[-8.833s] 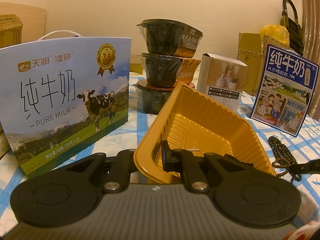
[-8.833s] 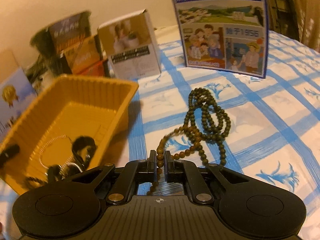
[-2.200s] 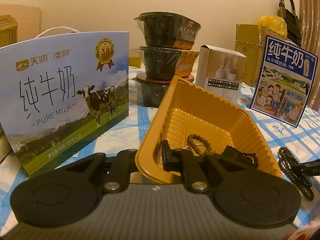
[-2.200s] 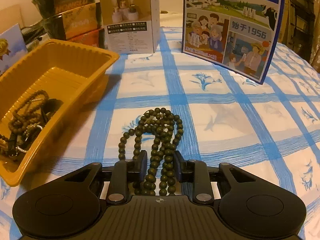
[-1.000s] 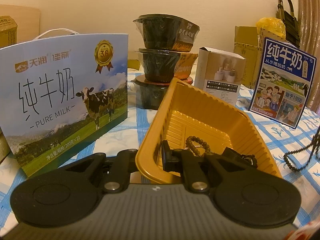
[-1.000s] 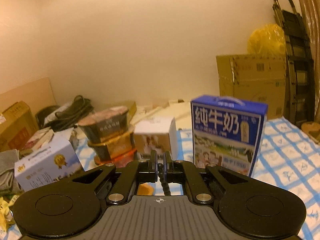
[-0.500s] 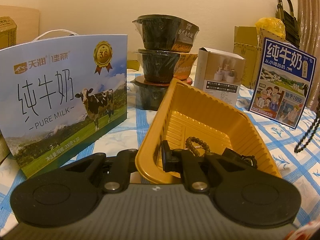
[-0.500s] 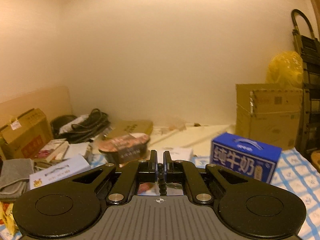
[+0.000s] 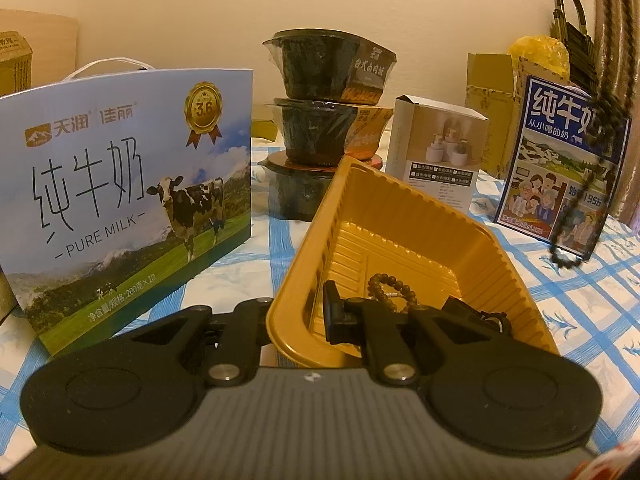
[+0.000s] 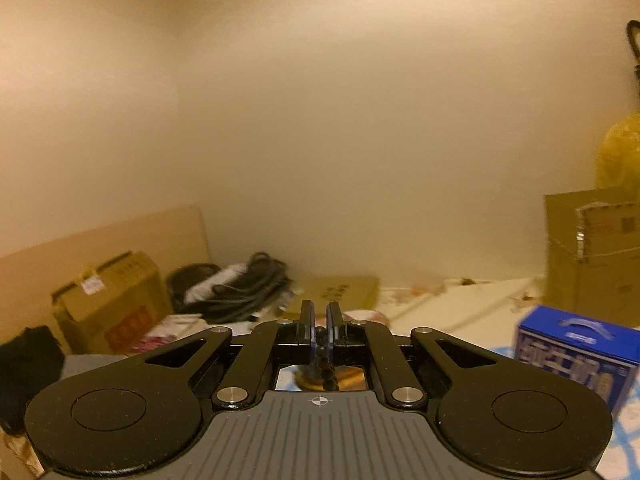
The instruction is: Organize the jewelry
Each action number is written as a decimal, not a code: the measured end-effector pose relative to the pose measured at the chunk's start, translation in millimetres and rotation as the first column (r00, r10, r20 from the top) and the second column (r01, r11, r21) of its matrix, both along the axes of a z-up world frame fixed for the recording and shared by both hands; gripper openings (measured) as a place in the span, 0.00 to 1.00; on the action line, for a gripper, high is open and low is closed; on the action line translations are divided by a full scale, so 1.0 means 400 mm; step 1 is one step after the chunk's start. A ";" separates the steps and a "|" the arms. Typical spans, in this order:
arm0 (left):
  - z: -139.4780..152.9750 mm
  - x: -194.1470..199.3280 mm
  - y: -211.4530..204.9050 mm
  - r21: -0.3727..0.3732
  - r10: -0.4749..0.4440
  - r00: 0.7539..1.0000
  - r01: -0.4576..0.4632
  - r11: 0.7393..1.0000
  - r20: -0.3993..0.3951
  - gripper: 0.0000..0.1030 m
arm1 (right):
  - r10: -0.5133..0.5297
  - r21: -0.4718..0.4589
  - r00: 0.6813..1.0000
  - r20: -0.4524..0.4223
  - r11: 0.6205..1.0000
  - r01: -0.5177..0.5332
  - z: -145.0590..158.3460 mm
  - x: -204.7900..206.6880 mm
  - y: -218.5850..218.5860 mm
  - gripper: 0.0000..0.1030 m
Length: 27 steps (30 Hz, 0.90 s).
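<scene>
My left gripper [image 9: 300,316] is shut on the near wall of the yellow plastic tray [image 9: 404,216], one finger inside and one outside. A brown bead bracelet [image 9: 390,286] and a black piece [image 9: 480,314] lie in the tray. My right gripper [image 10: 320,316] is raised, nearly level and facing the wall, shut on a dark bead necklace [image 10: 322,350]. In the left wrist view that necklace [image 9: 588,168] hangs in the air right of the tray, in front of the blue milk box; its low end [image 9: 564,260] dangles just above the cloth.
On the blue-checked cloth [image 9: 280,240] stand a large milk box [image 9: 128,184] at the left, stacked black bowls [image 9: 324,120] behind the tray, a small white box [image 9: 436,160] and a blue milk box [image 9: 560,152]. Cardboard boxes [image 10: 108,300] and cables line the far wall.
My right gripper has risen with the dark necklace, which now hangs higher and further left, in front of the blue box. The left gripper and the tray have not moved.
</scene>
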<state>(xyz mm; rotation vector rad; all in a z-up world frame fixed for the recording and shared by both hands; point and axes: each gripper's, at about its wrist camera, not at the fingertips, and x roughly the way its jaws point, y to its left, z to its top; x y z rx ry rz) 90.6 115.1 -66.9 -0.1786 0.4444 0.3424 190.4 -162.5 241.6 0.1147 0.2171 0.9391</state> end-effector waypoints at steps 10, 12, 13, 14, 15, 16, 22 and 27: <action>0.000 -0.001 0.003 -0.008 0.000 1.000 0.000 1.000 0.004 0.11 | 0.106 0.025 0.991 -0.081 0.994 -0.104 -0.055 0.022 0.134 0.05; 0.000 -0.002 0.003 -0.009 0.000 1.000 0.000 1.000 0.005 0.11 | 0.119 0.020 0.988 -0.099 0.993 -0.117 -0.074 0.028 0.157 0.05; 0.000 -0.002 0.003 -0.009 0.000 1.000 0.001 1.000 0.005 0.11 | 0.123 0.014 0.986 -0.111 0.992 -0.122 -0.088 0.032 0.171 0.05; 0.000 -0.002 0.003 -0.009 0.000 1.000 0.000 1.000 0.005 0.11 | 0.128 0.008 0.984 -0.121 0.992 -0.128 -0.097 0.033 0.181 0.05; 0.000 -0.002 0.004 -0.011 0.000 1.000 0.000 1.000 0.005 0.11 | 0.136 0.002 0.981 -0.137 0.991 -0.137 -0.114 0.039 0.194 0.05; 0.000 -0.002 0.004 -0.012 0.002 1.000 -0.002 1.000 0.006 0.11 | 0.138 -0.004 0.979 -0.152 0.990 -0.140 -0.129 0.041 0.204 0.05; 0.004 -0.002 0.007 -0.015 0.003 1.000 -0.003 1.000 0.009 0.11 | 0.129 -0.048 0.958 -0.256 0.988 -0.146 -0.243 0.064 0.246 0.05; 0.003 -0.005 0.007 -0.017 0.005 1.000 -0.005 1.000 0.010 0.11 | 0.091 -0.086 0.927 -0.363 0.988 -0.131 -0.355 0.091 0.255 0.05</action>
